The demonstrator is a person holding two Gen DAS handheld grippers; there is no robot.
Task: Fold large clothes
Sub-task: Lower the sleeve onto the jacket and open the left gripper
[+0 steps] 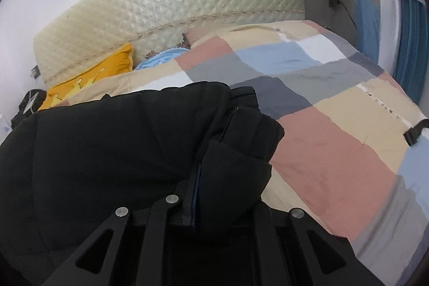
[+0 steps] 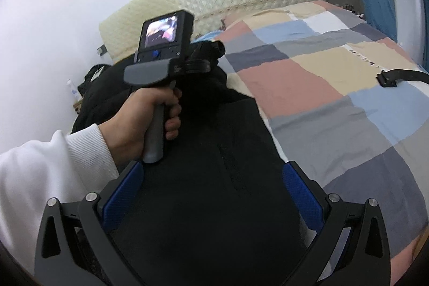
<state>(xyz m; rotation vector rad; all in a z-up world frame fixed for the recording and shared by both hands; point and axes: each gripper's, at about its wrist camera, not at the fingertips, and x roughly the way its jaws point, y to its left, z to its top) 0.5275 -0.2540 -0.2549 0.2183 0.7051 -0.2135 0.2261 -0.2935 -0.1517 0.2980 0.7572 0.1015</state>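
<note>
A large black padded jacket (image 1: 107, 152) lies on the left side of the bed over the patchwork quilt (image 1: 335, 152). My left gripper (image 1: 195, 195) is shut on a fold of the jacket's edge, with black cloth bulging over the fingers. In the right wrist view the jacket (image 2: 214, 205) fills the lower middle. My right gripper (image 2: 211, 189) is open with blue pads (image 2: 120, 195) spread wide above the cloth, holding nothing. The left gripper's body (image 2: 163, 44) and the hand on its handle show ahead of it, its tips buried in the jacket.
The quilt (image 2: 335, 87) covers the bed to the right. A cream quilted headboard (image 1: 174, 7) stands behind. A yellow pillow (image 1: 88, 82) and blue cloth (image 1: 161, 58) lie at the bed head. A black strap (image 1: 415, 130) lies at the right edge. Blue curtains (image 1: 410, 44) hang far right.
</note>
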